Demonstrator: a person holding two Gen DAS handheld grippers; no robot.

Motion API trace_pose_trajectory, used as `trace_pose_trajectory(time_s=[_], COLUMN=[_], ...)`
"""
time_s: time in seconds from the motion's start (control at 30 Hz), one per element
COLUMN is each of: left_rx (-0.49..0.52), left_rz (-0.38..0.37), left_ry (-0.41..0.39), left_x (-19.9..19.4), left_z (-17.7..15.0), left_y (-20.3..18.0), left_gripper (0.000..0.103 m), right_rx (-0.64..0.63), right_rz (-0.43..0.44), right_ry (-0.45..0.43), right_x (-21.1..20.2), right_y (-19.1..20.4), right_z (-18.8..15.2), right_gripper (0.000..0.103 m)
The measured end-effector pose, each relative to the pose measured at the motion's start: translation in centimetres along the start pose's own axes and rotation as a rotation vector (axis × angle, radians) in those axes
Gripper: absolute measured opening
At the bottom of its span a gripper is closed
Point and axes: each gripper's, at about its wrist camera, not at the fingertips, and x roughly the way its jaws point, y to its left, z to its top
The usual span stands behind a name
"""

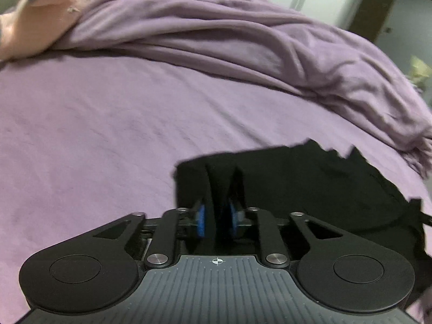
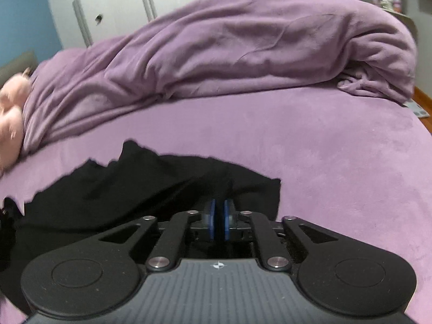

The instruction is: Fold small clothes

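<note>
We have one small black garment [image 1: 310,189] on the purple bedsheet [image 1: 108,135], lying directly under and ahead of both grippers. From the left wrist it spreads away to the right of our left gripper [image 1: 216,189]; from the right wrist the black garment [image 2: 135,189] spreads to the left of our right gripper [image 2: 218,205]. So we work at its two opposite ends.

The left fingers stand a little apart with dark cloth around them; whether they pinch it, we cannot tell, black on black. The right blue pads [image 2: 212,216] sit close together with a slim gap; whether fabric is caught there, we cannot tell either.

The garment looks rumpled, with ragged, uneven far edges, so we judge no neat fold is finished yet. Squaring it up and completing the folds remain. The bunched purple blanket [image 2: 243,48] and a pink soft toy [image 1: 46,13] lie well beyond, out of our way.
</note>
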Motion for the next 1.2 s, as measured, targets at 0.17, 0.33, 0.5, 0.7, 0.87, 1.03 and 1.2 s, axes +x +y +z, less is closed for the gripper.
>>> trace_pose_trajectory(time_s=[0.17, 0.33, 0.5, 0.7, 0.87, 1.03, 1.2], left_rx=[0.024, 0.049, 0.11, 0.064, 0.008, -0.07, -0.095], left_rz=[-0.023, 0.016, 0.048, 0.009, 0.118, 0.227, 0.168], left_ry=[0.039, 0.029, -0.06, -0.153, -0.178, -0.226, -0.251], left_x=[0.4, 0.7, -1.4, -4.6, -2.1, -0.7, -0.3], left_z=[-1.2, -1.3, -1.3, 2.2, 5.9, 6.5, 1.5], left_y=[0.4, 0.3, -0.6, -1.1, -2.4, -3.4, -4.5], left_gripper=[0.043, 0.008, 0.007, 0.006, 0.011, 0.068, 0.079], right_rx=[-0.12, -0.123, -0.177, -0.194, -0.124, 0.031, 0.182], right_rz=[-0.042, -0.059, -0.108, -0.097, -0.157, -0.238, 0.108], right_ry=[-0.004, 0.02, -0.034, -0.19, -0.231, -0.292, -0.166], right_x=[0.6, 1.8, 0.9, -3.5, -1.9, 0.8, 2.5], right_y=[1.0, 1.4, 2.8, 3.6, 4.0, 2.5, 3.7], right_z=[-0.8, -0.7, -1.1, 1.2, 6.0, 8.0, 4.5], right_gripper=[0.034, 0.02, 0.007, 0.006, 0.004, 0.005, 0.012])
